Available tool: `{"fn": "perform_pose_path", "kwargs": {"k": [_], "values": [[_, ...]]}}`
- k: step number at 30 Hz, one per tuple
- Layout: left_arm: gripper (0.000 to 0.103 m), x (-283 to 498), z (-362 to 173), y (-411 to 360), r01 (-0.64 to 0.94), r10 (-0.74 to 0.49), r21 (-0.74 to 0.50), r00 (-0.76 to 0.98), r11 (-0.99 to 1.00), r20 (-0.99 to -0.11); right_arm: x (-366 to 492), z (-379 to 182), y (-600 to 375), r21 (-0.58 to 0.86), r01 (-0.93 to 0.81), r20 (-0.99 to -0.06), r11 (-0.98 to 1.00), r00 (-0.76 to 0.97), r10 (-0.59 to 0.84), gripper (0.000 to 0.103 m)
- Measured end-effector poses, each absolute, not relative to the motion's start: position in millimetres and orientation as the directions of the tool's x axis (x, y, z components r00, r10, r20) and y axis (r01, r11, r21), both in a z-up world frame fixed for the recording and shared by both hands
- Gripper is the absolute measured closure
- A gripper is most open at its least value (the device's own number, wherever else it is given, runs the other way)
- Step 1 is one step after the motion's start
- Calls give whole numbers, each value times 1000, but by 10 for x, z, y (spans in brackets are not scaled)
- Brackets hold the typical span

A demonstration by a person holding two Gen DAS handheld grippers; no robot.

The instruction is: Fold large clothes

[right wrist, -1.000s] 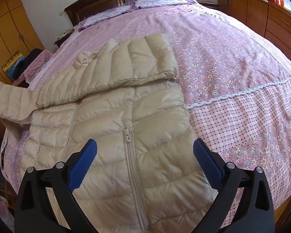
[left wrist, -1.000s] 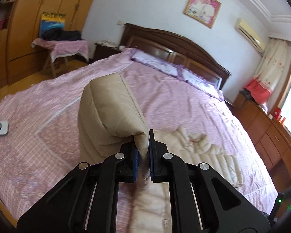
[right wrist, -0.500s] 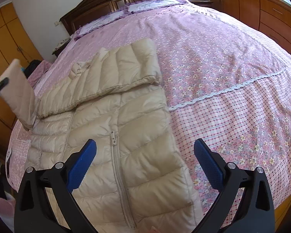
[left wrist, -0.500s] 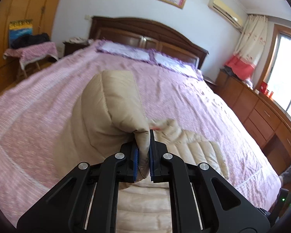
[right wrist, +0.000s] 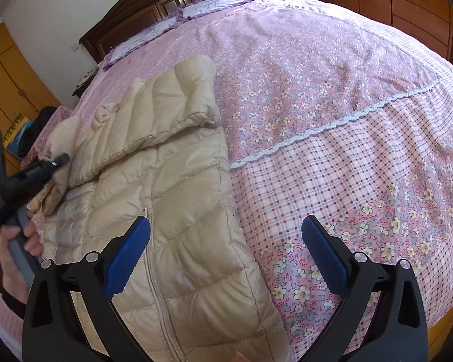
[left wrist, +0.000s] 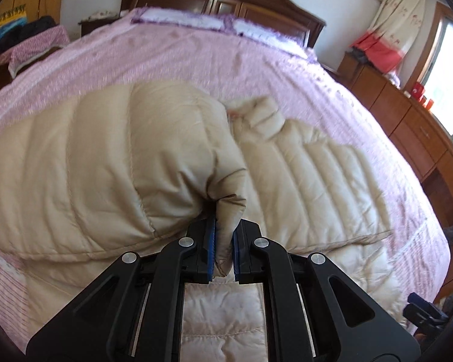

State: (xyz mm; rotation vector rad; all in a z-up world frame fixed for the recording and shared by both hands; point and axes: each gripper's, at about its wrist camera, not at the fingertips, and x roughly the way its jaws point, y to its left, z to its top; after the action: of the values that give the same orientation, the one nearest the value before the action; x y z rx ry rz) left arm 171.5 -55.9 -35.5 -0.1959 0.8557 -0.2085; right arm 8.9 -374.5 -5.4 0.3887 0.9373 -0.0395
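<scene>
On the pink bedspread (right wrist: 332,96) lies the beige down jacket (right wrist: 178,205); your left gripper (left wrist: 224,250) pinches its sleeve cuff (left wrist: 226,211). Your right gripper (right wrist: 226,247) hangs wide, holding nothing.

The left gripper (left wrist: 223,249) is swinging the pinched sleeve (left wrist: 111,163) in from the side and down over the jacket (right wrist: 178,217) — a second ago it dangled out past the jacket's edge, now it drapes across the chest toward the collar (left wrist: 264,114). The left view is blurred, so probably not laid flat. In the right view, the left hand (right wrist: 13,241) has come into sight.
</scene>
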Motion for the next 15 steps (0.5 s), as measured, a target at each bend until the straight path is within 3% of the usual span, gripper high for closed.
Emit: {"fn": "perform_pose_path", "kwargs": {"k": [8,10,11,12,15], "values": [[88,1744,-490,-575,70,-262,-280,618,958,-741,85,-72,-3708,305,191,-794,933,592,138,6],[72,1718,-463,-563,74,-284,-304,610,950,-740,76,-67,-3707,307,192,-791,932,596,138,6],[54,1683,-441,-549,71,-297,-322,610,944,-735,73,-66,-3694,309,193,-790,931,598,138,6],[43,1646,-420,-538,69,-300,-329,612,942,-732,66,-63,-3684,312,192,-788,931,599,140,6],[35,1538,-349,-548,69,-285,-309,610,949,-739,73,-50,-3643,307,185,-787,933,601,140,6]]}}
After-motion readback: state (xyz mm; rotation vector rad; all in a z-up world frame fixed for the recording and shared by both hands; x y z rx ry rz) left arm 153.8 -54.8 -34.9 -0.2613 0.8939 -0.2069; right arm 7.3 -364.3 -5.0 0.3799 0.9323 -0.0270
